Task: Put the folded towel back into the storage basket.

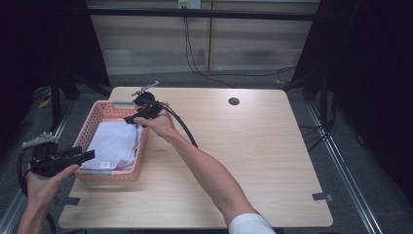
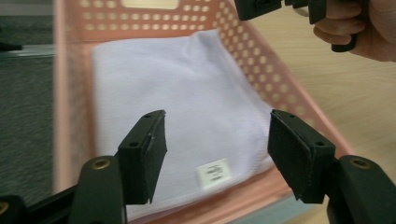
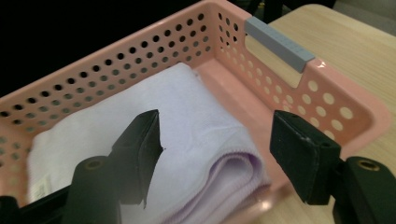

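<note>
Two claws hover at a pink basket holding a folded towel.

The pale lilac towel [image 1: 114, 144] lies folded inside the pink basket [image 1: 100, 111] at the left side of the tabletop [image 1: 243, 156]. The right claw [image 1: 138, 118] hangs over the basket's far right rim, jaws spread, gripping nothing. The left claw [image 1: 83, 156] waits at the near left corner, jaws likewise spread and empty.

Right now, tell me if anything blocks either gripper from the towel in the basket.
Nothing visible does. The towel lies uncovered in the basket, and both the left gripper and right gripper are open with it showing between their jaws.
</note>
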A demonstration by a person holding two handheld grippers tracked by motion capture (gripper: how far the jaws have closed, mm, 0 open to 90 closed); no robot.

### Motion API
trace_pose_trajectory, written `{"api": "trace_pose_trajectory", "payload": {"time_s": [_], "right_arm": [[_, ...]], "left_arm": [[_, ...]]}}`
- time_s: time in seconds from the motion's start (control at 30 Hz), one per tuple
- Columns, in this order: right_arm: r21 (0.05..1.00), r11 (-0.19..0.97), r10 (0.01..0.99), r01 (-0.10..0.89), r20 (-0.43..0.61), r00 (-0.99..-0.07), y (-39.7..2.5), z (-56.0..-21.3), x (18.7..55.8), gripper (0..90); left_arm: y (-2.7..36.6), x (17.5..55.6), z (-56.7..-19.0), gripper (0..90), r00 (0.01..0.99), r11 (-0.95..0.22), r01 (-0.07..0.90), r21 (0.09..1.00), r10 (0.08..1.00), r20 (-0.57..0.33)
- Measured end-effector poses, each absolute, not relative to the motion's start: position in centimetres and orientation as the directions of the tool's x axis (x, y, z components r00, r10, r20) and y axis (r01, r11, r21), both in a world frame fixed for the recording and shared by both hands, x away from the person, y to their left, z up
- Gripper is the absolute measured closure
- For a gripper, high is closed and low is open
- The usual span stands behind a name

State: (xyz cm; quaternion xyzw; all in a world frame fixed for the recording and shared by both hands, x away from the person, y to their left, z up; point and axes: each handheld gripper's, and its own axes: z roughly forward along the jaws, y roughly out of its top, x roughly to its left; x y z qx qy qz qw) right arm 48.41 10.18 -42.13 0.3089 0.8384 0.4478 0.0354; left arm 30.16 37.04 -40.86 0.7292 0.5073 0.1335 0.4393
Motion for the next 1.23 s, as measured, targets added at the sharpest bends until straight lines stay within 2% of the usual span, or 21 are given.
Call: {"api": "trace_pose_trajectory", "payload": {"time_s": [0.23, 0.27, 0.4, 0.53, 0.73, 0.77, 0.83, 1.0, 1.13, 1.23], "right_arm": [[0.812, 0.374, 0.504, 0.448, 0.228, -0.833, 5.2, -40.4, 45.9, 32.5], [0.818, 0.357, 0.501, 0.45, 0.239, -0.832, 3.6, -40.3, 45.2, 31.8], [0.835, 0.321, 0.511, 0.447, 0.245, -0.824, 0.3, -40.2, 43.5, 31.8], [0.841, 0.321, 0.517, 0.436, 0.23, -0.824, -2.8, -40.5, 41.4, 31.8], [0.845, 0.316, 0.546, 0.431, 0.209, -0.811, -7.3, -41.0, 38.9, 31.9], [0.844, 0.315, 0.566, 0.434, 0.2, -0.8, -9.4, -41.2, 37.8, 31.9], [0.844, 0.313, 0.578, 0.436, 0.195, -0.792, -11.1, -41.5, 36.6, 31.9], [0.827, 0.319, 0.628, 0.463, 0.181, -0.757, -16.1, -43.1, 32.8, 31.5], [0.819, 0.302, 0.667, 0.487, 0.184, -0.722, -19.2, -44.3, 30.2, 29.9], [0.809, 0.298, 0.694, 0.507, 0.181, -0.697, -21.3, -45.0, 28.7, 29.4]], "left_arm": [[33.5, 29.0, -40.7, 37.7, 0.503, -0.141, 0.595, 0.791, 0.834, -0.229], [32.6, 28.8, -40.8, 43.9, 0.514, -0.159, 0.599, 0.785, 0.828, -0.224], [30.4, 28.5, -41.2, 37.8, 0.492, -0.133, 0.606, 0.784, 0.837, -0.238], [27.4, 28.1, -41.8, 35.2, 0.544, -0.191, 0.596, 0.78, 0.811, -0.217], [24.5, 27.8, -42.4, 30.7, 0.581, -0.212, 0.591, 0.779, 0.781, -0.229], [23.4, 27.7, -42.5, 30.2, 0.593, -0.225, 0.586, 0.778, 0.774, -0.222], [22.0, 27.2, -42.8, 31.9, 0.606, -0.228, 0.575, 0.786, 0.764, -0.221], [19.4, 26.8, -44.0, 29.7, 0.651, -0.287, 0.57, 0.77, 0.73, -0.209], [18.2, 26.1, -45.0, 29.2, 0.656, -0.279, 0.583, 0.763, 0.716, -0.239], [17.8, 25.7, -45.6, 28.2, 0.663, -0.307, 0.585, 0.751, 0.714, -0.224]]}}
